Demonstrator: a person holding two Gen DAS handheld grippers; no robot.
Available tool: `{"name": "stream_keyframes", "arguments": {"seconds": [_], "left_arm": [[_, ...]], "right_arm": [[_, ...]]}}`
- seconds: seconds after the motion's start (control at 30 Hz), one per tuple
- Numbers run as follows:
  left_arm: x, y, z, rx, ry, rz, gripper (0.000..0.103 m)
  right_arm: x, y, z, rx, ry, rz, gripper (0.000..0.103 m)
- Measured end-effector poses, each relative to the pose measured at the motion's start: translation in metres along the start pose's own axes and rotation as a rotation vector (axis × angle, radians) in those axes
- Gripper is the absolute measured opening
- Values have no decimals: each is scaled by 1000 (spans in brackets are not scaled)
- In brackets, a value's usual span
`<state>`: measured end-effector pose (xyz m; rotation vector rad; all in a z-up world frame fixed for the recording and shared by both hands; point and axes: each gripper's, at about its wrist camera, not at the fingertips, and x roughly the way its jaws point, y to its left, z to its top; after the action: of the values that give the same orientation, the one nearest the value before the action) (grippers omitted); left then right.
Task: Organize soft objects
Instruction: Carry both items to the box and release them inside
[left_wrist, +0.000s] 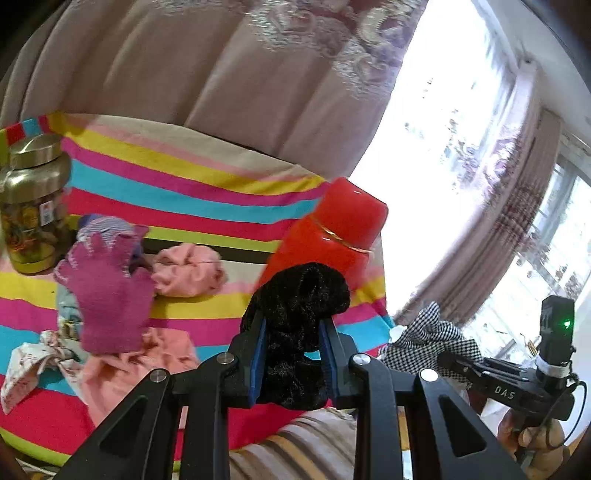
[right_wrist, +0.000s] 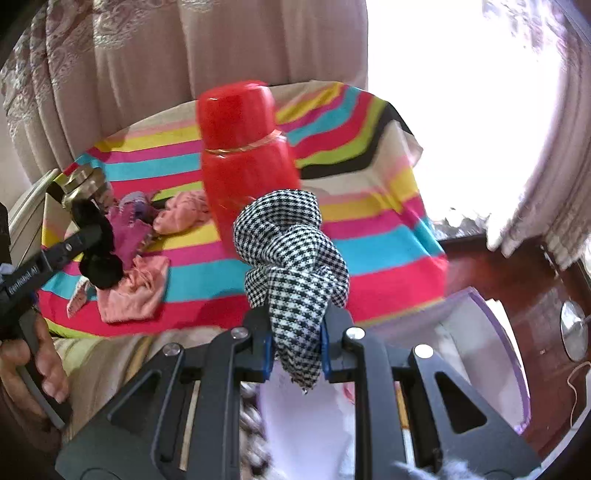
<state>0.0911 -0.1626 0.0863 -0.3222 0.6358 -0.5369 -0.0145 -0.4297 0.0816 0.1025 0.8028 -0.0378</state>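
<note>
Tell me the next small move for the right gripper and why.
Probably carry the black-and-white houndstooth cloth on over the white bin with the purple rim below and release. The right gripper is shut on that cloth, lifted off the striped tablecloth, and the bin sits just beneath. The left gripper holds a black velvet cloth, so it can follow.

A striped cloth (left_wrist: 207, 192) in pink, yellow, turquoise and red covers the surface. On it stands a red bottle (right_wrist: 243, 158) with a thin gold band below its cap — upright, near the middle of the cloth. At the cloth's far left edge sits a jar (left_wrist: 33, 206) with a gold metal lid and a printed label. Behind hang pale patterned curtains (left_wrist: 207, 66), drawn aside at the right from a bright window (left_wrist: 443, 140) — overexposed. Lower right lies dark reddish wood (right_wrist: 532, 295).
</note>
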Motion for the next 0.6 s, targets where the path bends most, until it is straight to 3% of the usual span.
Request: {"name": "stream_keyframes", "arguments": {"seconds": [0.27, 0.5, 0.6], "left_arm": [[2, -40, -6, 50, 33, -65, 28], [12, -66, -14, 78, 75, -96, 28], [16, -78, -18, 97, 93, -103, 28]], "right_arm": [[4, -40, -44, 40, 120, -11, 22], [31, -48, -81, 58, 256, 83, 23], [48, -41, -92, 51, 323, 133, 42]]}}
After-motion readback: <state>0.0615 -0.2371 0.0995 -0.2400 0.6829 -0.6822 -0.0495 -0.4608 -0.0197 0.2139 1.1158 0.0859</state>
